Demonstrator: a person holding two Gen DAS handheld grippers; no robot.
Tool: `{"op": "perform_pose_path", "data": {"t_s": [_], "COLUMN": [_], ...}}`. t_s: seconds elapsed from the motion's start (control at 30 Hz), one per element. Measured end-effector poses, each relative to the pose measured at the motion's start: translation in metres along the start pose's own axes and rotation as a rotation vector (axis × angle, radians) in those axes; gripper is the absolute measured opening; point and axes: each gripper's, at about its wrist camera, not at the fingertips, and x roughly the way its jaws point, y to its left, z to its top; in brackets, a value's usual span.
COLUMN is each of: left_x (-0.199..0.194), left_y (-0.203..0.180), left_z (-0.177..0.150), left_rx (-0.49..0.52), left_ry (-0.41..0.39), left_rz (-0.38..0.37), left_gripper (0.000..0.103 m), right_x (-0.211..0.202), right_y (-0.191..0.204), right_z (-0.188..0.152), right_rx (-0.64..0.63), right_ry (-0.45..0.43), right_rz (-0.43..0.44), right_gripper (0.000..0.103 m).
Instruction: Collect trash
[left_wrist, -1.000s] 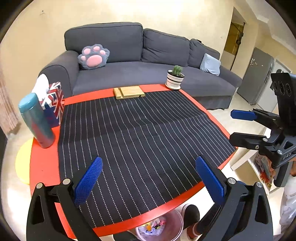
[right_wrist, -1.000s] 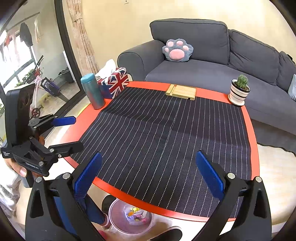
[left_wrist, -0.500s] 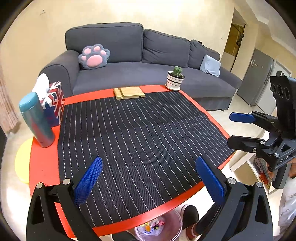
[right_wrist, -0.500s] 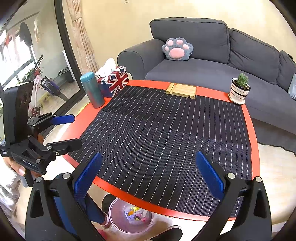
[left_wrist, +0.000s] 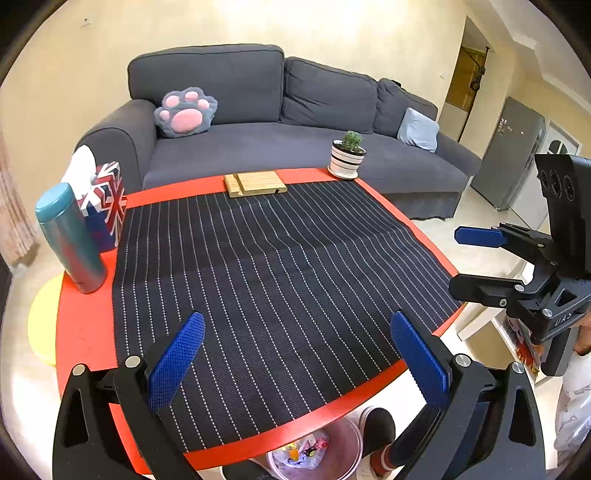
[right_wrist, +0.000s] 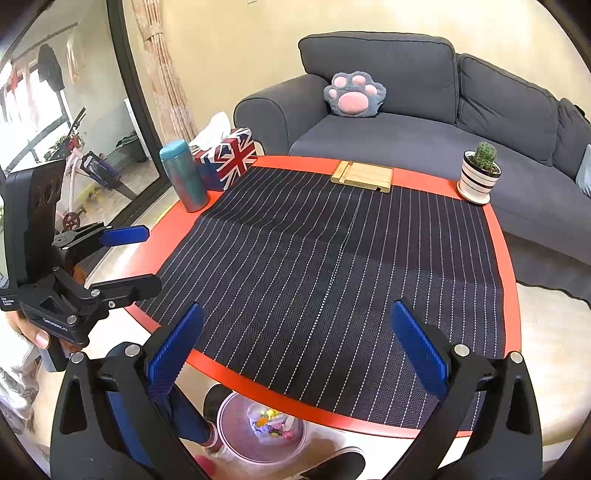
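Observation:
A clear bin (left_wrist: 314, 452) with colourful trash in it stands on the floor under the near edge of the red table (left_wrist: 79, 325); it also shows in the right wrist view (right_wrist: 260, 430). No loose trash shows on the striped mat (left_wrist: 266, 280). My left gripper (left_wrist: 295, 354) is open and empty above the near edge; it also appears at the left of the right wrist view (right_wrist: 136, 258). My right gripper (right_wrist: 295, 343) is open and empty; it also appears at the right of the left wrist view (left_wrist: 465, 262).
On the table stand a teal bottle (left_wrist: 70, 240), a Union Jack tissue box (left_wrist: 105, 205), a wooden stand (left_wrist: 255, 182) and a potted cactus (left_wrist: 348, 155). A grey sofa (left_wrist: 295, 140) lies behind. A yellow stool (left_wrist: 42, 321) sits at the left.
Both grippers have drifted slightly; the right gripper sits a little lower in the left wrist view. Both stay open and empty.

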Motion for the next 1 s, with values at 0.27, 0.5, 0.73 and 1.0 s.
{"op": "perform_pose_path", "data": {"t_s": [0.27,0.5,0.73,1.0], "left_x": [0.0017,0.0021,0.0025,0.0040], "left_y": [-0.0038,-0.0035,-0.0040,-0.0034], "left_z": [-0.0009,0.0000,0.0004,0.0006], "left_rx": [0.002,0.003,0.001,-0.004], "left_ry": [0.003,0.002,0.005,0.009], "left_rz": [-0.006,-0.009,-0.013,-0.017], "left_gripper": [0.097,0.097,0.097,0.097], "right_x": [0.0014,0.0028,0.0045,0.0068], "right_y": [-0.0001,-0.0010,-0.0019,-0.0021], "right_z": [-0.0014,-0.0028,-0.0035,-0.0045], "right_rx": [0.001,0.002,0.004,0.005], "right_ry": [0.003,0.009,0.013,0.019], "right_rz": [0.000,0.001,0.001,0.000], "right_gripper": [0.099,0.099,0.099,0.099]}}
